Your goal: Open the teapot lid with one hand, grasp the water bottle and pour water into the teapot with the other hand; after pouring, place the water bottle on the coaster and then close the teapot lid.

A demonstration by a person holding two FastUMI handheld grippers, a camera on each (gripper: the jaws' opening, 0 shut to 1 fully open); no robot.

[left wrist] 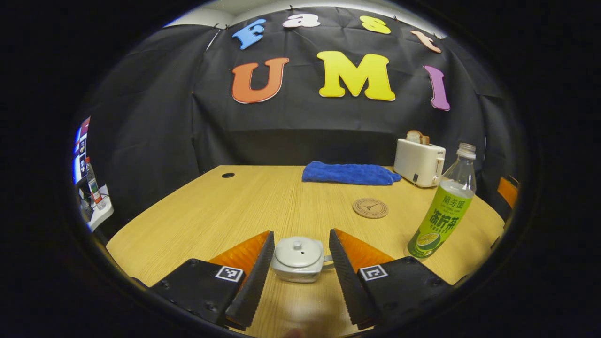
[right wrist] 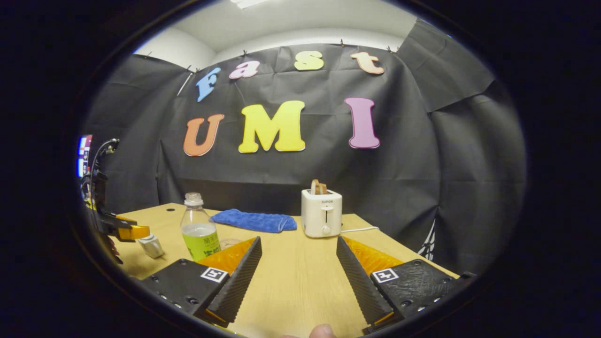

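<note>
Spread wide, the left gripper [left wrist: 300,263] is bracketing the small grey ceramic teapot [left wrist: 298,258] on the wooden table [left wrist: 211,216], whose smooth, fragile lid is offering only its tiny knob [left wrist: 296,244] for pinching.

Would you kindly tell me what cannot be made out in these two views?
- Coaster, right gripper view: mostly hidden behind the water bottle.
- Teapot, right gripper view: too small and distant to tell its lid's state.
- Left gripper, left gripper view: whether its fingers touch the teapot is unclear.
</note>
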